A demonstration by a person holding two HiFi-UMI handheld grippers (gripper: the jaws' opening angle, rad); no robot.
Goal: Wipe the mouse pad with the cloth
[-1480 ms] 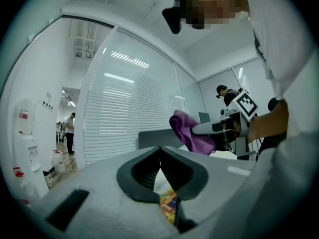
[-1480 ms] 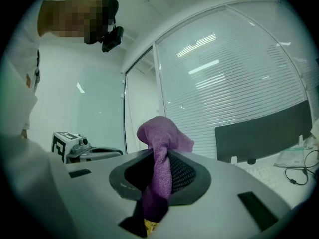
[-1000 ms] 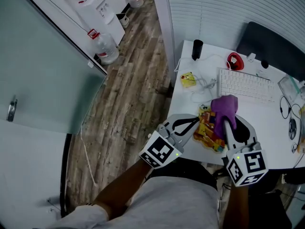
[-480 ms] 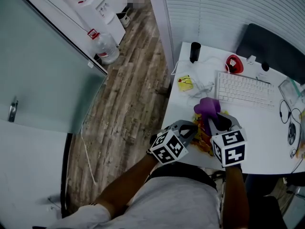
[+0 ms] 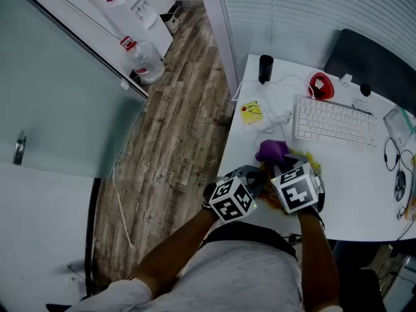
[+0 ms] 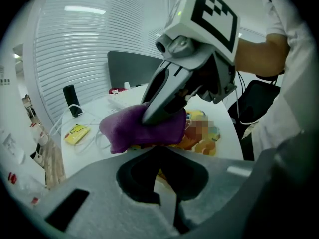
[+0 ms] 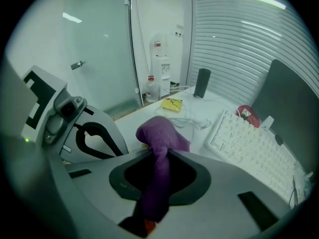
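Note:
The purple cloth (image 5: 272,150) lies bunched on the colourful mouse pad (image 5: 307,159) near the white desk's front edge. My right gripper (image 5: 278,164) is shut on it. In the right gripper view the cloth (image 7: 159,133) runs down between the jaws of my right gripper (image 7: 158,153). My left gripper (image 5: 261,176) sits just left of it, shut, with its tips at the pad's near edge. In the left gripper view my left gripper (image 6: 160,149) shows nothing between its closed tips, while the cloth (image 6: 142,128) covers part of the pad (image 6: 204,139). Most of the pad is hidden under both grippers.
Behind the pad lies a white keyboard (image 5: 335,123). A yellow item (image 5: 251,112), white cables, a black cylinder (image 5: 264,68) and a red object (image 5: 320,85) sit further back. The desk (image 5: 364,187) drops off to the wooden floor on the left. A black chair (image 5: 370,60) stands behind.
My right gripper has dragged the cloth left and towards the desk's front edge across the pad. The left gripper shifted slightly right, so the two now sit side by side.

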